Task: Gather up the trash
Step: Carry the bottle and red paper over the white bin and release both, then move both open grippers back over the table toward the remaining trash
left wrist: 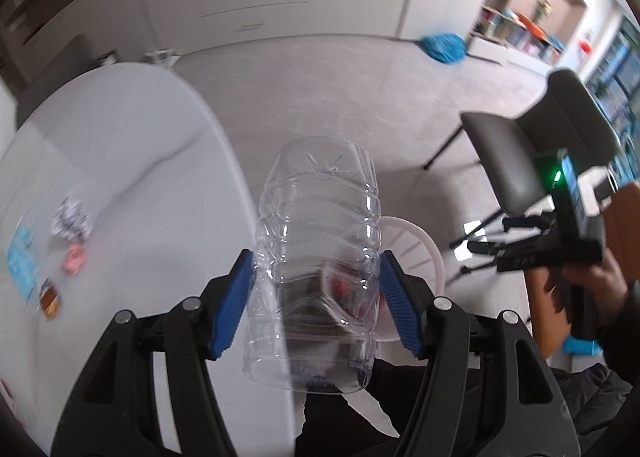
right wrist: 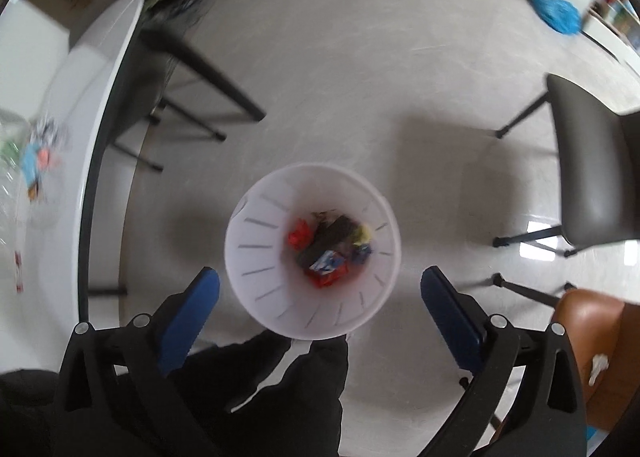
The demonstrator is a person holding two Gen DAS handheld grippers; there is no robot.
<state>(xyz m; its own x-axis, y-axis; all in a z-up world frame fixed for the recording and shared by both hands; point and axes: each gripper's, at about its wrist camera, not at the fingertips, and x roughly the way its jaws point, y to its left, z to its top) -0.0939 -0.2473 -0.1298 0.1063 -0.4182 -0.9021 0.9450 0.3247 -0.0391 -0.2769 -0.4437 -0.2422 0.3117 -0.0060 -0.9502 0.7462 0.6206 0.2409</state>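
Note:
My left gripper (left wrist: pixel 316 297) is shut on a clear empty plastic bottle (left wrist: pixel 316 241), held off the white table's edge above the white trash bin (left wrist: pixel 420 245). Several scraps lie on the white table (left wrist: pixel 120 137): a crumpled paper (left wrist: pixel 72 219), a pink wrapper (left wrist: pixel 74 259), a blue wrapper (left wrist: pixel 20 263) and a brown packet (left wrist: pixel 50 299). My right gripper (right wrist: pixel 320 297) is open and empty, held over the white bin (right wrist: pixel 256 241), which holds several coloured wrappers (right wrist: pixel 328 245). The right gripper also shows in the left wrist view (left wrist: pixel 486 235). The bottle (right wrist: pixel 12 177) shows blurred at the left of the right wrist view.
A grey chair (left wrist: pixel 532 149) stands to the right of the bin, also in the right wrist view (right wrist: pixel 592 173). A brown seat (right wrist: pixel 600 337) is at the lower right. A blue mop head (left wrist: pixel 444 47) lies on the floor far back. The person's dark legs (right wrist: pixel 280 385) are below the bin.

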